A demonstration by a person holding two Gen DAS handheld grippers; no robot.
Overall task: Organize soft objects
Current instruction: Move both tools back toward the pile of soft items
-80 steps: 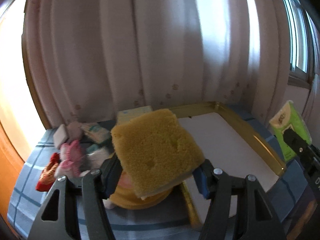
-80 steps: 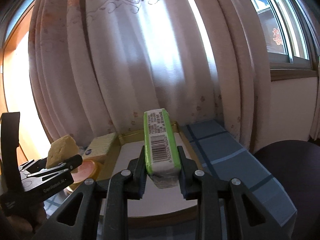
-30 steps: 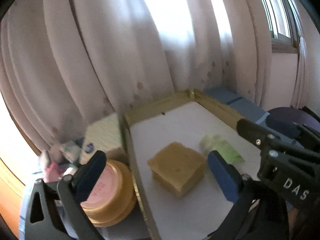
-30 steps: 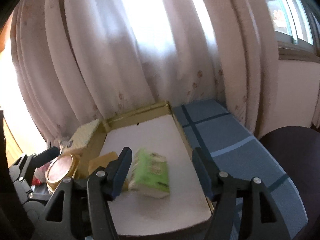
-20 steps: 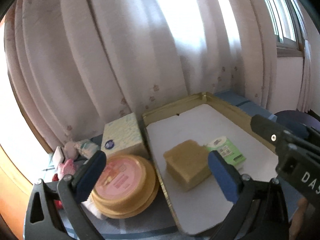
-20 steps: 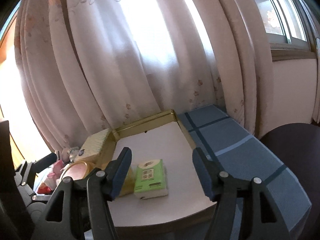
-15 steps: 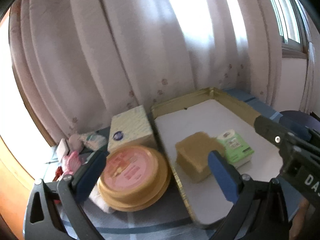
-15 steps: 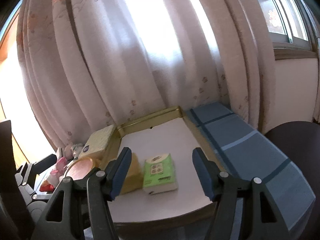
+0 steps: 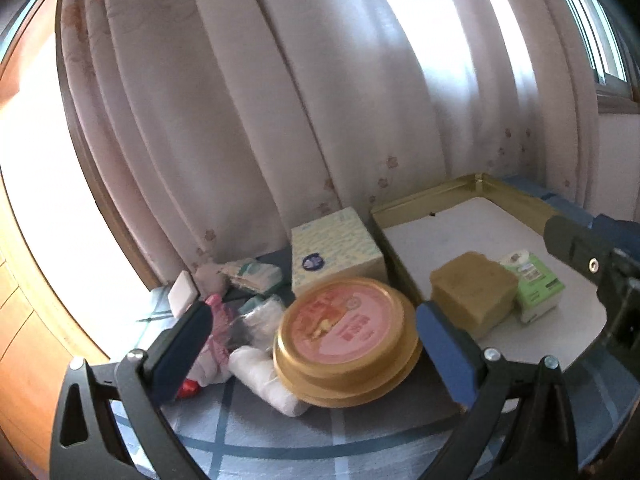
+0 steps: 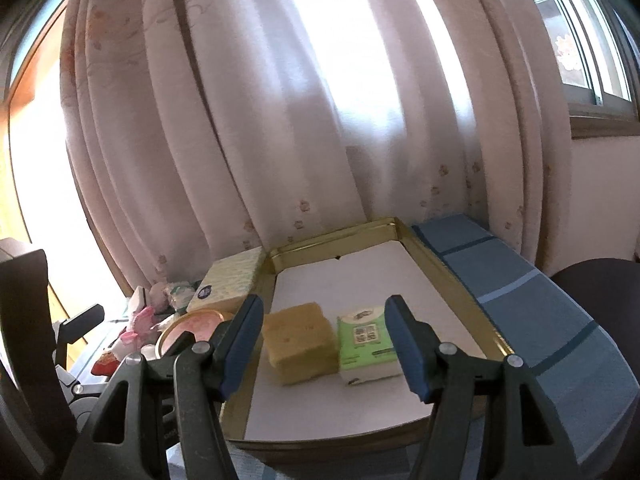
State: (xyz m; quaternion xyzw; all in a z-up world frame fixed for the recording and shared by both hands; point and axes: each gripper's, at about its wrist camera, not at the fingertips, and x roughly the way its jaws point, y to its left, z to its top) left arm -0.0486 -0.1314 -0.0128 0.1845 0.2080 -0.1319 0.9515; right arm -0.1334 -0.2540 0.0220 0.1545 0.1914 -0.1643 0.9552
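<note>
Pale pleated curtains, sprinkled with small flowers, hang across a bright window behind a surface covered in a blue checked cloth. On the cloth lies a long rectangular tray with a shiny gold metal rim and a smooth white floor, its long axis running away from the grippers toward the curtain.

Two soft things rest on the tray's near half, side by side and just beside each other: a yellow sponge, a thick porous block with rough pitted faces, and to its right a green tissue pack in glossy wrap, its long axis along the tray's and its printed face up.

Left of the tray stands a pale patterned tissue box, and in front of it a round gold tin with a pink lid, touching the tray's rim. Further left is a heap of small soft items: white rolls, something pink, wrapped packets, too blurred and overlapped to name.

The right gripper stands moderately wide with empty jaws, framing sponge and pack. The left gripper gapes wide and empty around the tin; the right gripper's dark body cuts in at its view's right edge.
</note>
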